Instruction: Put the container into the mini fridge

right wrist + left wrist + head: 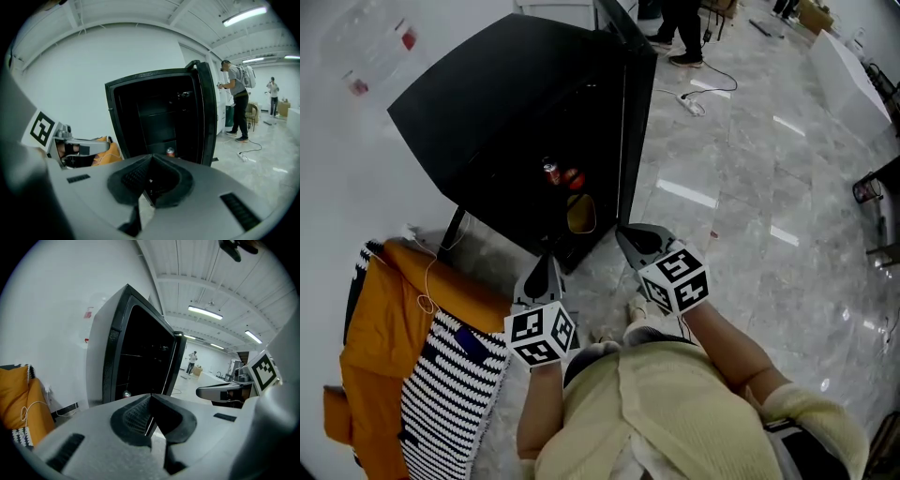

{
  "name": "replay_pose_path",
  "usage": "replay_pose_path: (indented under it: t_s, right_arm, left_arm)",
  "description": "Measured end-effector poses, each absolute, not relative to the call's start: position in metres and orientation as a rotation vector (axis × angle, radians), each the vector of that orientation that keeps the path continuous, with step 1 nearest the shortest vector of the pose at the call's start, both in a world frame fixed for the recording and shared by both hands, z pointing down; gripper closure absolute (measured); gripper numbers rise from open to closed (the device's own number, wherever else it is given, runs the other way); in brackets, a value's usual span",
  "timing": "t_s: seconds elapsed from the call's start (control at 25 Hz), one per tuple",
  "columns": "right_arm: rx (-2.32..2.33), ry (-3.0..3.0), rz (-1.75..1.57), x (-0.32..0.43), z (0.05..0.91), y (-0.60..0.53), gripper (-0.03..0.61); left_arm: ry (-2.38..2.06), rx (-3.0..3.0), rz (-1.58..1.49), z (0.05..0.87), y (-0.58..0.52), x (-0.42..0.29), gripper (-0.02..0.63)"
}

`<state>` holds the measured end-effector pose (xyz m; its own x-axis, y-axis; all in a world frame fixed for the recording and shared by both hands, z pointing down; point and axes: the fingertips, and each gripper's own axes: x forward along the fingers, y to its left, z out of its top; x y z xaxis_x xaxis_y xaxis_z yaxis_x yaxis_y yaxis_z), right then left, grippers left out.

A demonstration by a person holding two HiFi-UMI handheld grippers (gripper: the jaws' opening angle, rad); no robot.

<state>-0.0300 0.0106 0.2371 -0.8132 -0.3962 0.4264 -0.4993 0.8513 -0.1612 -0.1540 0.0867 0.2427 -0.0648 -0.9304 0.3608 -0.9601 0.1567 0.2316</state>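
The black mini fridge (pixel 506 122) stands against the white wall with its door (pixel 626 112) swung open. Inside, low down, I see a yellowish container (pixel 581 214), and above it a drink can (pixel 551 171) beside a red item (pixel 574 178). My left gripper (pixel 547 261) and right gripper (pixel 630 236) hover side by side just in front of the opening, both shut with nothing between the jaws. The can (pixel 170 152) also shows over the closed jaws in the right gripper view, and the can (pixel 126 393) in the left gripper view.
An orange jacket (pixel 389 319) and a black-and-white striped cloth (pixel 450 394) lie on the floor at the left. A power strip with its cable (pixel 694 101) lies on the marble floor beyond the door. A person (pixel 236 103) stands behind the fridge door.
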Motion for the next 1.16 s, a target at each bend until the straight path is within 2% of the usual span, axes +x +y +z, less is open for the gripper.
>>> replay_pose_path:
  t_s: [1.16]
  right_arm:
    - [0.619,-2.623,0.425,-0.025,0.252,0.028,0.551]
  left_arm:
    - [-1.956,1.843,0.171,0.252,0.082,-0.133,0.591]
